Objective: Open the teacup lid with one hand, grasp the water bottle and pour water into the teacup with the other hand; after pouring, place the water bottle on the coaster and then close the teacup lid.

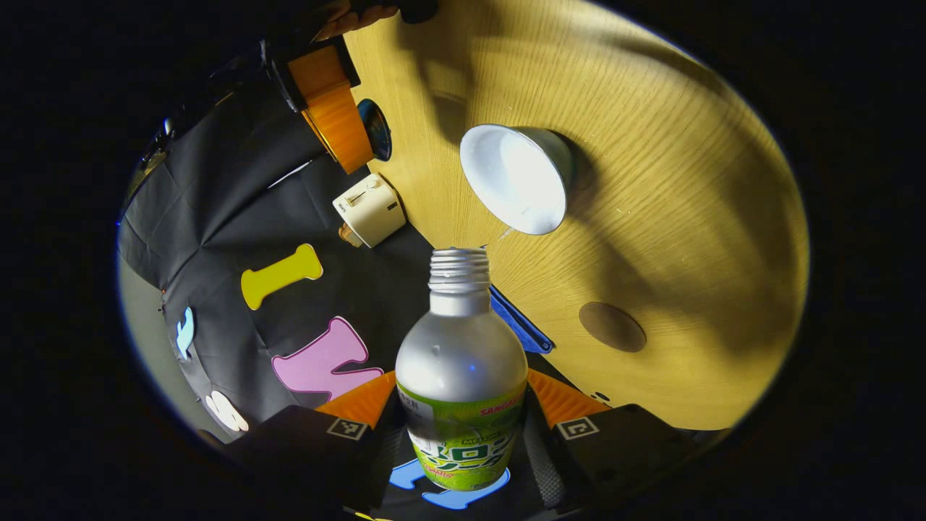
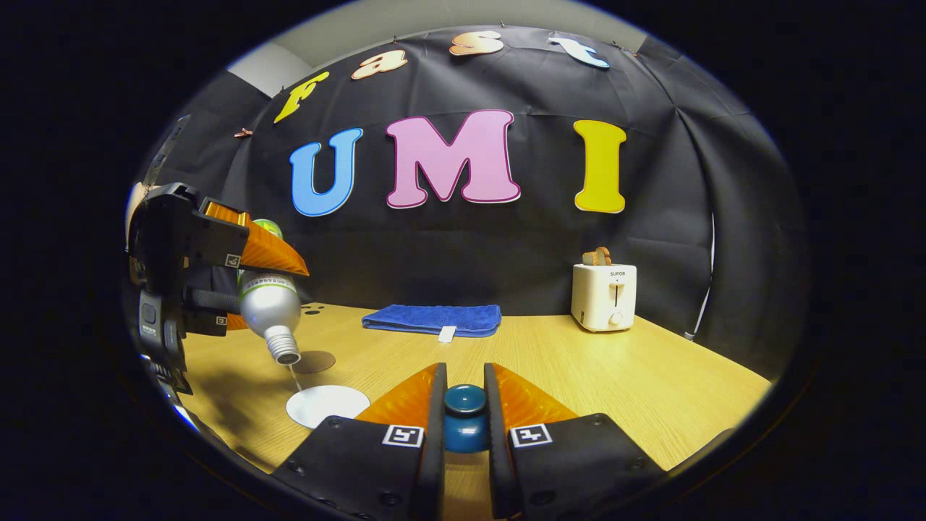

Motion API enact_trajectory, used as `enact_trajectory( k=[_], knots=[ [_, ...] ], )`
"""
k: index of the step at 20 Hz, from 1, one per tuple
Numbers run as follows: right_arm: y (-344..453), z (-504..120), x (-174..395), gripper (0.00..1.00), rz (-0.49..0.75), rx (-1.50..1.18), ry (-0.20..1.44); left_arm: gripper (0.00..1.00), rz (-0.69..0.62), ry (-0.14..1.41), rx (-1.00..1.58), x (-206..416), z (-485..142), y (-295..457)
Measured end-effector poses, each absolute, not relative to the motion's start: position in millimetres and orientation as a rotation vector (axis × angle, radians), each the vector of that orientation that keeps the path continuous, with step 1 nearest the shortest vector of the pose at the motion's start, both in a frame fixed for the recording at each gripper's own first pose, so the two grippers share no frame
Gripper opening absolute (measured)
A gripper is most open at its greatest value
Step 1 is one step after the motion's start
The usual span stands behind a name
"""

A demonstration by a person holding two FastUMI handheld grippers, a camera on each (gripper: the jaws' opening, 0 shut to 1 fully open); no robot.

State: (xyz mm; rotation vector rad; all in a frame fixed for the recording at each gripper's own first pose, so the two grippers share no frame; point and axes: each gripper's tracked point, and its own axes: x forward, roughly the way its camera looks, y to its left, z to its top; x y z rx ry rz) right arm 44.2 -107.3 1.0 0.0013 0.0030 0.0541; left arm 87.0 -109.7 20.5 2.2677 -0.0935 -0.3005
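- In the left gripper view, my left gripper (image 1: 463, 427) held the bottle (image 1: 461, 376) at 6 o'clock, one finger pressed on each side of its labelled body.
- The bottle was uncapped; its threaded neck pointed toward the cup (image 1: 517, 177), which sat just above picture centre on the table (image 1: 687, 217).
- A thin stream of water (image 1: 504, 234) ran from the bottle mouth to the cup's near rim.
- The cup was open, its white inside showing.
- The coaster (image 1: 612, 327), a brown disc, lay bare on the table at 4 o'clock, apart from the cup.
- My right gripper (image 1: 336, 116) appeared at 11 o'clock with the lid (image 1: 375, 129) beside its fingers; a hand (image 1: 351, 16) gripped it from above.
- The toaster (image 1: 370, 210) stood at 10 o'clock at the table edge; a strip of towel (image 1: 519, 322) showed just right of the bottle neck.
- In the right gripper view, my right gripper (image 2: 464, 409) was clamped on the lid (image 2: 464, 420) knob at 6 o'clock, held clear of the table (image 2: 615, 376).
- At 9 o'clock, the left gripper (image 2: 239, 278) held the bottle (image 2: 271, 307) tilted mouth-down over the cup (image 2: 327, 405).
- The coaster (image 2: 313, 361) lay just behind the cup.
- The towel (image 2: 432, 319) lay folded at centre by the wall; the toaster (image 2: 604, 297) stood at 3 o'clock.
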Motion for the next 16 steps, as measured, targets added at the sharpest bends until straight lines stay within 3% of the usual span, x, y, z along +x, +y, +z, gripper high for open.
enact_trajectory(
  k=[10,16],
  knots=[
    [-107.2,0.2,44.5,0.29,0.054,0.001,0.003,0.79,-0.286,-0.134,2.226,81.2,21.6,-111.4],
    [-107.7,1.3,44.3,0.29,0.054,0.001,0.003,0.79,-0.212,-0.156,1.748,81.8,36.8,-94.7]
  ],
)
